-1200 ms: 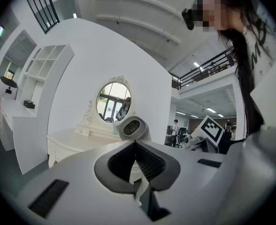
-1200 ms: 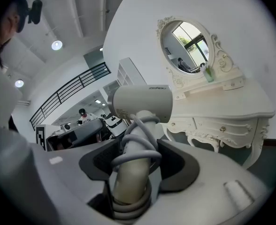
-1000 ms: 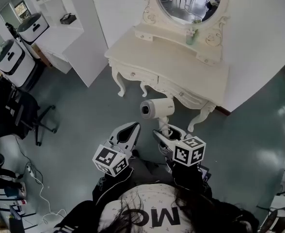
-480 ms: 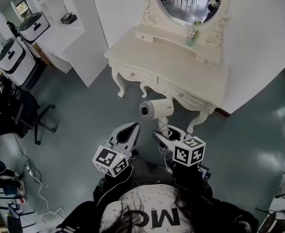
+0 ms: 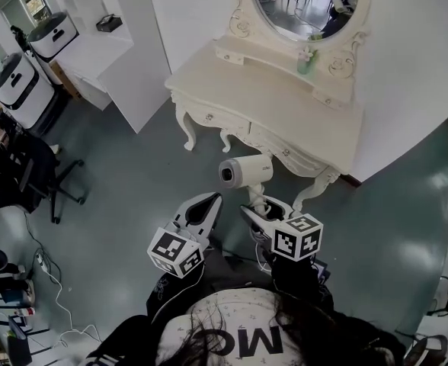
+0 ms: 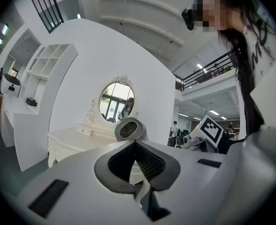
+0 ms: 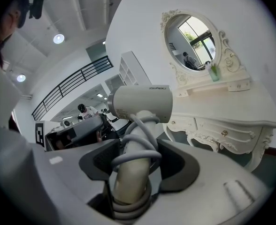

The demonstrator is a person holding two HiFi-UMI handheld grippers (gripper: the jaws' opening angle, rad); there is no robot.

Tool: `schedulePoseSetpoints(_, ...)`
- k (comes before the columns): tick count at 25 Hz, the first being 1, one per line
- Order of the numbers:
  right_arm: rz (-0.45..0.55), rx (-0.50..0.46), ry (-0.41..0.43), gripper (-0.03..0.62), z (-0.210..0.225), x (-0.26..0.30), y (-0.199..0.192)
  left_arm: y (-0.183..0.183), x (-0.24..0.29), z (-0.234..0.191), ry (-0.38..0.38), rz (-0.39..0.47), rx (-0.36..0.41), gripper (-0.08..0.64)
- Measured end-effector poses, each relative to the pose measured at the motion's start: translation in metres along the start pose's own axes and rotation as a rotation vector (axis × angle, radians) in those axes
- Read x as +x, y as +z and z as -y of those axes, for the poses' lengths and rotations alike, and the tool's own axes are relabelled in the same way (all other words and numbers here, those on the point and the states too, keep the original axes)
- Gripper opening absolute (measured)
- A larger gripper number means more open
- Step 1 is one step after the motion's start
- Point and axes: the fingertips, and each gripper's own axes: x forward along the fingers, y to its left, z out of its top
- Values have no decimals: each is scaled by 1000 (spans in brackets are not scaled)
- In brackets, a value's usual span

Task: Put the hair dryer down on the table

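Observation:
A cream hair dryer (image 5: 245,171) hangs in the air in front of the cream dressing table (image 5: 262,101), at about the level of its drawers, with its barrel pointing left. My right gripper (image 5: 260,209) is shut on its handle, which has the grey cord wound round it. In the right gripper view the hair dryer (image 7: 142,102) stands upright between the pads of my right gripper (image 7: 135,159), and the table (image 7: 232,108) lies to the right. My left gripper (image 5: 202,207) is beside it on the left, shut and empty. The left gripper (image 6: 135,146) view shows the dryer's (image 6: 128,129) rear grille.
An oval mirror (image 5: 306,4) and a small green vase (image 5: 307,59) stand at the back of the table. A white shelf unit (image 5: 106,56) is to the left, with an office chair (image 5: 45,180) and floor cables (image 5: 52,277) further left.
Hardly anything has changed. The head view has drifted slightly, and the hair dryer stays held in the same spot before the table.

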Motion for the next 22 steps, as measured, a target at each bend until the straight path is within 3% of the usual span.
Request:
schedulePoseSetpoints(10,-32,19,-4,256,6,86,28,14,8,-98,49,-7,-17,-5)
schedulePoseSetpoints(22,-32,49,-37,256,-7,206,82,57,23,-224,5,-32,-6,-5)
